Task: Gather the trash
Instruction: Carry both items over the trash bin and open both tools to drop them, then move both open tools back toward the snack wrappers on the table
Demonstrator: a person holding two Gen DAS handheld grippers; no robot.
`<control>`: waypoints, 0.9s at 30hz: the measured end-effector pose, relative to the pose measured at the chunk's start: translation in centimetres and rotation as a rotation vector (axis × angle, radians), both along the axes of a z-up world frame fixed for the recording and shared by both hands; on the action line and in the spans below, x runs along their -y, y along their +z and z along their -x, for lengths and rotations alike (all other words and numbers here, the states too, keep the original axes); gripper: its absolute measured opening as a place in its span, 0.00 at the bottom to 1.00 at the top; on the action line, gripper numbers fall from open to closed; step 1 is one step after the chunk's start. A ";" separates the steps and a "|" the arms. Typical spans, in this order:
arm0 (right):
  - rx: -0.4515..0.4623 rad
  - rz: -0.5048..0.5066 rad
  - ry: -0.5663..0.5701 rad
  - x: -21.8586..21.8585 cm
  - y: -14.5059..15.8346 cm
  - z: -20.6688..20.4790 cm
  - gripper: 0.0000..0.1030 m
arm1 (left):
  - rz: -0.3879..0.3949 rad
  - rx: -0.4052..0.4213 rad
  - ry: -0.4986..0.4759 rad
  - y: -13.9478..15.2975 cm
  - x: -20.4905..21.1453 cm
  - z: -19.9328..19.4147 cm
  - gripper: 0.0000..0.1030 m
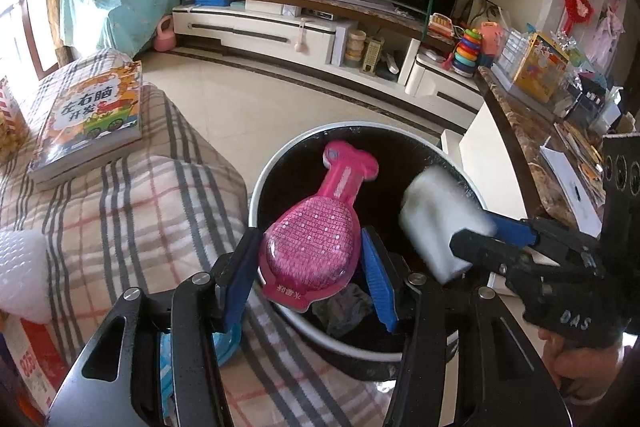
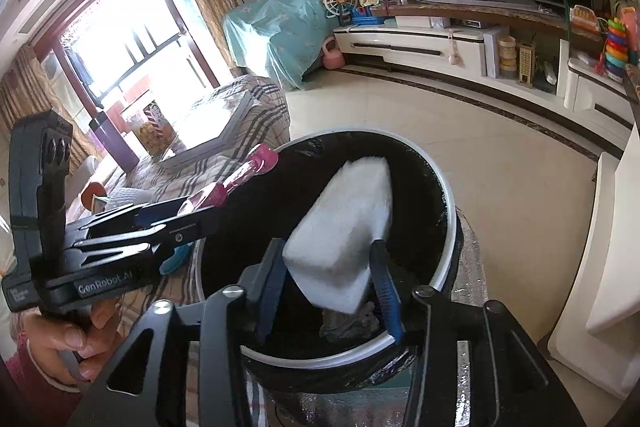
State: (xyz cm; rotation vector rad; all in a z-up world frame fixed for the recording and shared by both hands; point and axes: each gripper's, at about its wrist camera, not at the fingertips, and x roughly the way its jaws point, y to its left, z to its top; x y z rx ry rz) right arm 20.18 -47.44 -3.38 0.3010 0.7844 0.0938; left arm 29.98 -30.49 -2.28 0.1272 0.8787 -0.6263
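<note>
The left gripper is positioned above the near rim of a round bin with a white rim and a black liner. A pink blister pack lies between its two blue pads: the wide, rounded end sits in the gap between the jaws and the narrow neck extends forward over the bin opening. The left pad appears to meet the pack's edge, while a small gap shows at the right pad; whether the jaws are pinching the pack or standing slightly spread around it cannot be told. The right gripper is positioned over the same bin from the other side. A white foam block sits between its blue pads, tilted, with the far end raised over the bin interior and the near end low between the jaws. The block is motion-blurred, and a gap shows at the left pad, so the jaws read as spread around the block rather than pressing on it. In the left wrist view the foam block appears at the tips of the right gripper, above the liner. Crumpled dark trash lies at the bottom of the bin. The bin stands beside a sofa with a plaid cover, which carries a children's book.
</note>
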 end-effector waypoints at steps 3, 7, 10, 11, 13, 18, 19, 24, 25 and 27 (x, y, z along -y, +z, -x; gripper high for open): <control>0.004 0.012 -0.003 0.1 0.2 0.2 0.57 | -0.009 0.009 -0.004 0.2 0.4 0.0 0.62; 0.016 0.015 -0.009 0.2 0.5 0.9 0.60 | -0.018 0.027 -0.004 0.3 0.3 0.7 0.64; 0.030 0.017 -0.018 -0.2 0.7 1.7 0.68 | -0.025 0.029 0.003 0.0 -0.6 1.6 0.65; 0.036 0.016 -0.021 -0.4 0.8 2.1 0.69 | -0.026 0.026 0.008 -0.1 -1.2 2.0 0.65; 0.045 0.006 -0.022 -0.9 0.7 2.8 0.73 | -0.023 0.020 0.021 -0.4 -2.2 2.7 0.65; 0.046 -0.045 -0.021 -2.3 0.4 4.1 0.75 | 0.003 -0.005 0.069 -1.1 -5.6 4.8 0.65; 0.045 -0.056 -0.018 -2.7 0.2 4.3 0.76 | 0.006 -0.008 0.081 -1.2 -6.4 5.2 0.65; 0.041 -0.069 0.005 -4.6 0.0 5.0 0.79 | 0.053 -0.027 0.143 -1.4 -10.3 7.2 0.65; 0.041 -0.074 0.010 -5.0 0.0 5.1 0.79 | 0.058 -0.030 0.153 -1.4 -10.9 7.6 0.65; 0.039 -0.078 0.016 -5.7 0.0 5.2 0.79 | 0.064 -0.032 0.166 -1.5 -11.9 8.3 0.65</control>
